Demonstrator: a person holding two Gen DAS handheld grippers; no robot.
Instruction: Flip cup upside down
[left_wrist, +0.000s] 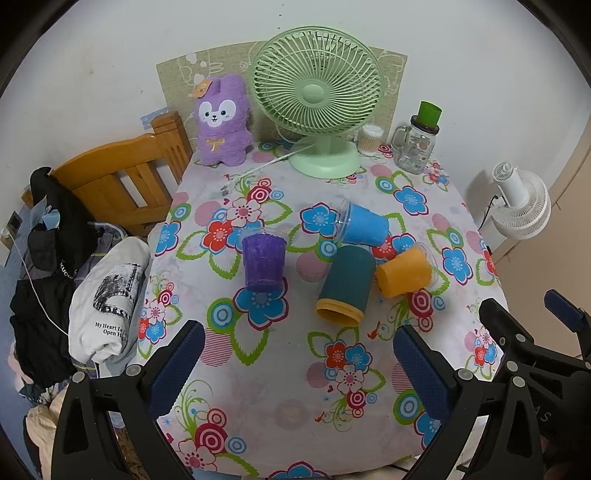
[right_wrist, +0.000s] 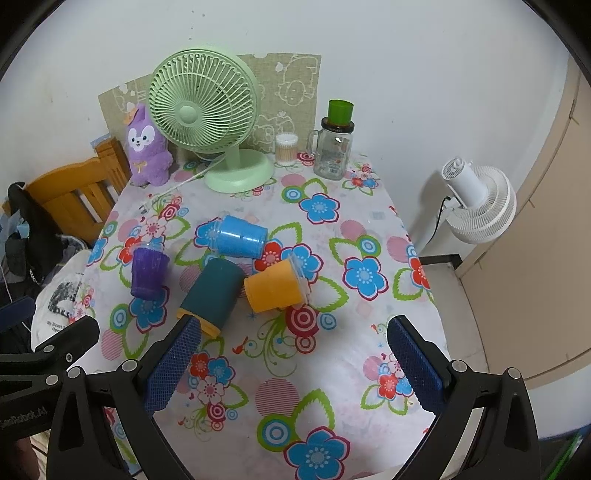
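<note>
Purple cup (left_wrist: 263, 263): upright, mouth up, on the floral tablecloth (left_wrist: 280, 376), left of the group. Teal cup (left_wrist: 345, 288), blue cup (left_wrist: 364, 224) and orange cup (left_wrist: 404, 272): on their sides, clustered just right of it, the teal touching the orange. Left gripper (left_wrist: 295, 363): raised above the near table edge, jaws wide apart, holding nothing. Right gripper (right_wrist: 293, 363): alongside, likewise raised, jaws spread, holding nothing. Green fan (left_wrist: 317, 99) and plush toy (left_wrist: 222, 122): at the far edge.

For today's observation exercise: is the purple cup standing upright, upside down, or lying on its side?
Upright. The purple cup stands on its narrower base on the tablecloth, wider clear-rimmed mouth on top, unlike the dark teal cup lying on its side nearby.
</note>
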